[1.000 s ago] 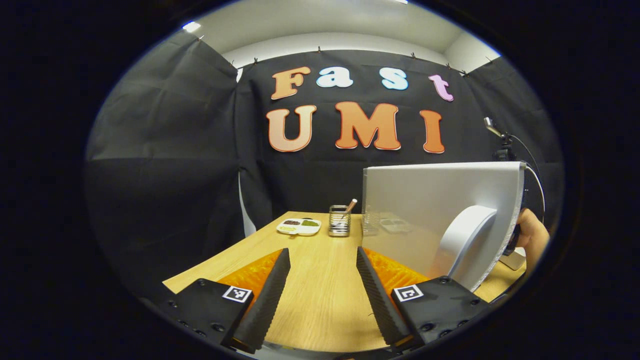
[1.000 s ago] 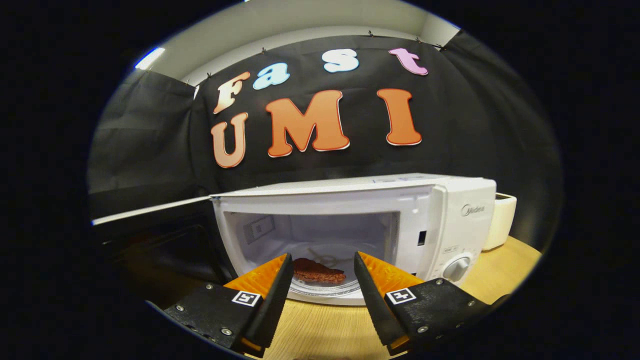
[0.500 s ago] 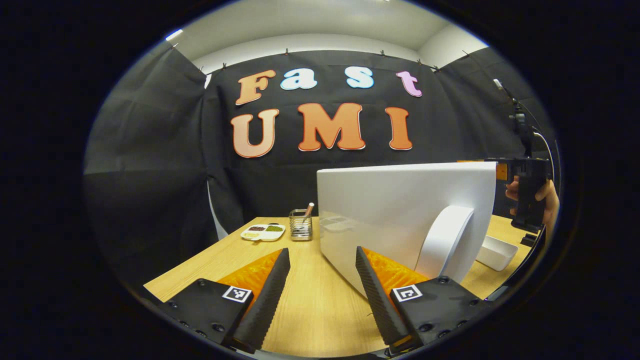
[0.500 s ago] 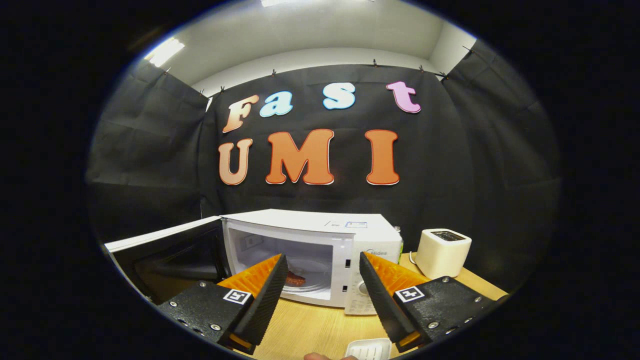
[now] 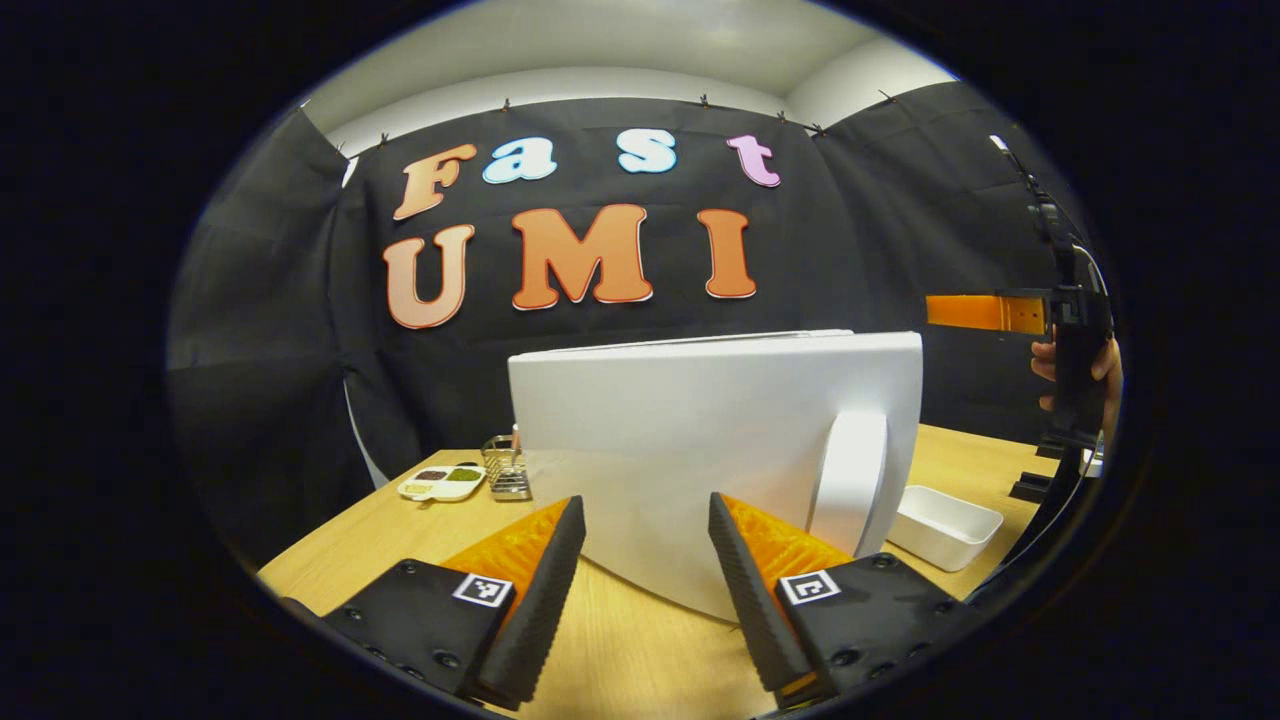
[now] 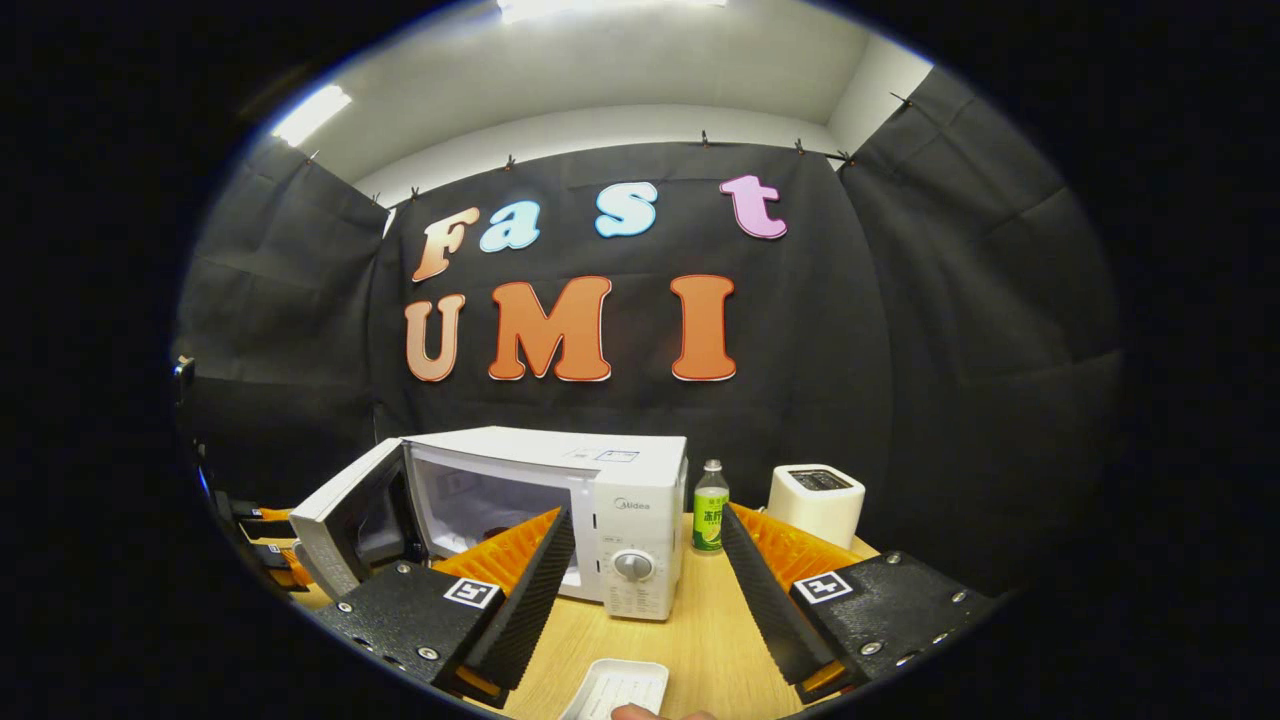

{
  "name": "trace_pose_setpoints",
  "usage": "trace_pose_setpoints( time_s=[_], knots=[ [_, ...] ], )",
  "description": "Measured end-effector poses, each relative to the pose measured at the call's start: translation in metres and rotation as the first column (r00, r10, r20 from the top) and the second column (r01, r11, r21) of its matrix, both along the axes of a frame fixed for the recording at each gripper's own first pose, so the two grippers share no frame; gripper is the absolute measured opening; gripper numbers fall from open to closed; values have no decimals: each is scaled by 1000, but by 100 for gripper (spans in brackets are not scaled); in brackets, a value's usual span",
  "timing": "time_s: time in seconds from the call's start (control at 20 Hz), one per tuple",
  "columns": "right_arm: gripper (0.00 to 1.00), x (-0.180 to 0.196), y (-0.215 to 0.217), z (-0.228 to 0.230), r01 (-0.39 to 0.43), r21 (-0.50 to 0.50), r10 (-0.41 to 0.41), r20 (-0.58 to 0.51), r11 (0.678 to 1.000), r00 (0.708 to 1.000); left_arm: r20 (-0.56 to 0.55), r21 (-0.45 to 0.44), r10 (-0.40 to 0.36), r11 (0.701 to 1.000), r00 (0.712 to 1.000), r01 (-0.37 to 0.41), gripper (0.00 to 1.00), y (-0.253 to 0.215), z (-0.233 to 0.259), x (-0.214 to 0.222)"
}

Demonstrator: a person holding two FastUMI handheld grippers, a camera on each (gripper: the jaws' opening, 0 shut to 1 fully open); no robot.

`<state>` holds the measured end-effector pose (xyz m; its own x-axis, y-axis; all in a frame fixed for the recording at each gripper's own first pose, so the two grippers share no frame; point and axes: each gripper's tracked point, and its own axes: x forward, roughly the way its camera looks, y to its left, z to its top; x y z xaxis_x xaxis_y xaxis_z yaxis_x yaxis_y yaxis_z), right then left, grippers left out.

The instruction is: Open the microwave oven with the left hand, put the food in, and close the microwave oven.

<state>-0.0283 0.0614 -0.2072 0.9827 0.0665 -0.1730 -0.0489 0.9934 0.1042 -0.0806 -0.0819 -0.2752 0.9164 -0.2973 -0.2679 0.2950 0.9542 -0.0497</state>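
Right gripper view: white microwave oven (image 6: 560, 510) on table, door (image 6: 350, 525) half open.

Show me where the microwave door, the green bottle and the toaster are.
microwave door (image 5: 700, 430): left gripper view, on its white outer face.
green bottle (image 6: 710, 518): right gripper view, on its label.
toaster (image 6: 815, 505): right gripper view, on its front side.

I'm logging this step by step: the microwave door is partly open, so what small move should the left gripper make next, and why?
Probably push the door further shut with the open left gripper: it sits right behind the panel, and the door stands ajar.
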Motion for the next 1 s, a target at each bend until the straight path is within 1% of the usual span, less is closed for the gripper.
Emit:
trace_pose_setpoints(
  time_s=[0.05, 0.1, 0.15, 0.2, 0.25, 0.3, 0.35, 0.45, 0.5, 0.6, 0.7, 0.85, 1.0],
  knots=[
    [92, -3, -8, 1, 7, -12, -7, 1, 1000, 1000, -8, -8, -22, 1000, 1000, 21, 68, -13, -2, 2],
    [92, -6, -14, 1, 10, -24, -9, 9, 1000, 1000, -11, -20, -44, 999, 999, 44, 66, -26, -1, 4],
    [92, -7, -21, 3, 14, -35, -14, 16, 999, 1000, -16, -22, -74, 997, 997, 73, 57, -40, -2, 5],
    [92, -8, -26, 4, 17, -37, -16, 25, 999, 1000, -9, -24, -88, 996, 996, 87, 49, -51, 1, 8],
    [92, -9, -32, 4, 19, -37, -18, 27, 999, 999, -9, -19, -88, 996, 996, 88, 28, -58, 0, 10],
    [91, -11, -36, 2, 19, -32, -18, 22, 999, 1000, -18, -18, -104, 994, 994, 104, 16, -68, -5, 15],
    [91, -12, -41, -1, 22, -29, -22, 17, 999, 1000, -30, -30, -128, 991, 991, 127, 11, -80, -9, 16],
    [92, -13, -51, -6, 31, -25, -31, 6, 999, 1000, -41, -51, -150, 988, 988, 148, 9, -97, -11, 20],
    [92, -14, -55, -9, 35, -23, -35, 1, 999, 999, -50, -60, -160, 986, 986, 157, 10, -105, -14, 22],
    [92, -16, -62, -14, 38, -20, -38, -11, 999, 999, -62, -63, -150, 987, 987, 146, 10, -112, -19, 31],
    [92, -19, -64, -15, 37, -19, -37, -14, 999, 999, -79, -94, -152, 985, 985, 144, 11, -126, -26, 42],
    [92, -20, -65, -18, 31, -23, -31, -17, 999, 999, -113, -108, -142, 986, 984, 130, 10, -136, -39, 59],
    [92, -21, -63, -20, 20, -19, -21, -25, 1000, 999, -130, -90, -126, 989, 983, 115, 10, -143, -49, 75]
  ],
)
